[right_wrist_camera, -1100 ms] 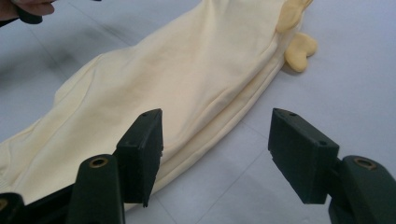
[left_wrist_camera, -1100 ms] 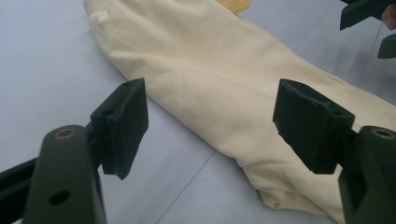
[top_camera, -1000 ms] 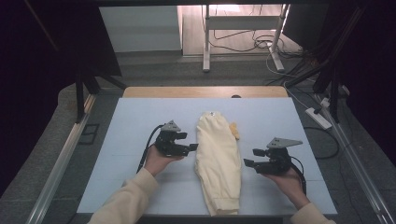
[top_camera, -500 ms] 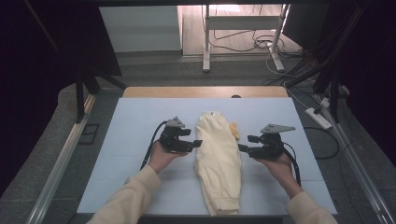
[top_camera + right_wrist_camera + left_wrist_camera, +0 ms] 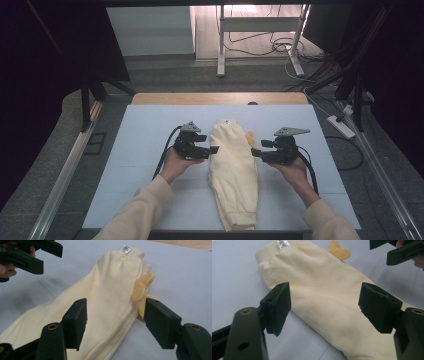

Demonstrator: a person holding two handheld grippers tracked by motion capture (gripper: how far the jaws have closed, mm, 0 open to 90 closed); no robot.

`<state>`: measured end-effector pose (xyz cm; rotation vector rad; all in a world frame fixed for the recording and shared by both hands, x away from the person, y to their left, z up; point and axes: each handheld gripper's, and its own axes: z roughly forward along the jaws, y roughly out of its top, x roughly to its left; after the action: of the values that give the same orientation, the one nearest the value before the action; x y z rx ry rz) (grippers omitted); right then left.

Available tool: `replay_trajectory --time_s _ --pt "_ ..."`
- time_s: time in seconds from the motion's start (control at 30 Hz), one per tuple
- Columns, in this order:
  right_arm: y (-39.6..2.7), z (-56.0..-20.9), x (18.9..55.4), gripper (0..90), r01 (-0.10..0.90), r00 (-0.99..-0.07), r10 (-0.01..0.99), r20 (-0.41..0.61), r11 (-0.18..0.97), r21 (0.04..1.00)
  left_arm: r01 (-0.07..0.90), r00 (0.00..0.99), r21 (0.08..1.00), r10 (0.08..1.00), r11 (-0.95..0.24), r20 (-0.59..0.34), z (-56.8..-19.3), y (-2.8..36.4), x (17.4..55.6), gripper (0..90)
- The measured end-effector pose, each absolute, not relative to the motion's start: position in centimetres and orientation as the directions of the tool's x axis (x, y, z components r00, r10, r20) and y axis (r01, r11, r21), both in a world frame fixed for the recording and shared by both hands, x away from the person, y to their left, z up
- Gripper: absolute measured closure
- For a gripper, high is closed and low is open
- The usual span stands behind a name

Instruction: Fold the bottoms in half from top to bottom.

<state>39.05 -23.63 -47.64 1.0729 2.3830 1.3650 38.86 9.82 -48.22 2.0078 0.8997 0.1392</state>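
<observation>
A pale yellow folded garment (image 5: 234, 170) lies lengthwise in the middle of the light blue mat (image 5: 150, 130), its white label at the far end. A darker yellow piece (image 5: 249, 137) pokes out at its right edge. My left gripper (image 5: 215, 149) hovers at the garment's left edge, jaws open, nothing between them. My right gripper (image 5: 255, 153) stands open at the right edge, facing the left one. In the left gripper view the garment (image 5: 329, 300) spreads between and beyond the open jaws. The right gripper view has the garment (image 5: 110, 297) and the darker yellow piece (image 5: 142, 287) ahead of its open jaws.
The mat lies on a wooden table (image 5: 220, 98). Beyond the table are a metal stand (image 5: 220, 45), cables on the floor and a power strip (image 5: 341, 126) at the right. Dark frames flank both sides.
My right gripper has moved left and farther up the table, to the garment's right edge. The left gripper has shifted slightly toward the garment. Both stay open.
</observation>
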Motion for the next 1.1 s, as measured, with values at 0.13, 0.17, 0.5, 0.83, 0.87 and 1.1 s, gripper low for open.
replay_trajectory --time_s 0.13,0.17,0.5,0.83,0.87,1.1 --pt "-23.0 -47.7 39.7 35.9 0.498 -0.717 0.672 0.187 0.306 0.812 0.56 0.707 0.773 0.658 -0.299 -0.258 -48.4 10.2 39.3 26.3" --pt "-22.8 -47.6 39.9 35.9 0.498 -0.717 0.672 0.186 0.308 0.811 0.564 0.703 0.772 0.661 -0.294 -0.261 -48.4 10.3 39.4 26.3" --pt "-22.0 -47.4 41.7 35.8 0.503 -0.699 0.694 0.176 0.301 0.81 0.573 0.688 0.765 0.679 -0.294 -0.255 -48.4 10.9 40.6 26.5" --pt "-21.8 -47.8 43.3 35.8 0.518 -0.681 0.709 0.181 0.292 0.804 0.593 0.667 0.748 0.703 -0.298 -0.249 -49.2 10.5 41.6 26.4" --pt "-21.8 -47.8 43.4 35.8 0.52 -0.68 0.71 0.18 0.295 0.801 0.594 0.664 0.748 0.705 -0.294 -0.25 -49.2 10.6 41.7 26.3" --pt "-21.0 -48.6 44.0 35.8 0.527 -0.679 0.712 0.179 0.304 0.794 0.602 0.663 0.74 0.704 -0.298 -0.256 -49.5 10.4 42.9 26.1"
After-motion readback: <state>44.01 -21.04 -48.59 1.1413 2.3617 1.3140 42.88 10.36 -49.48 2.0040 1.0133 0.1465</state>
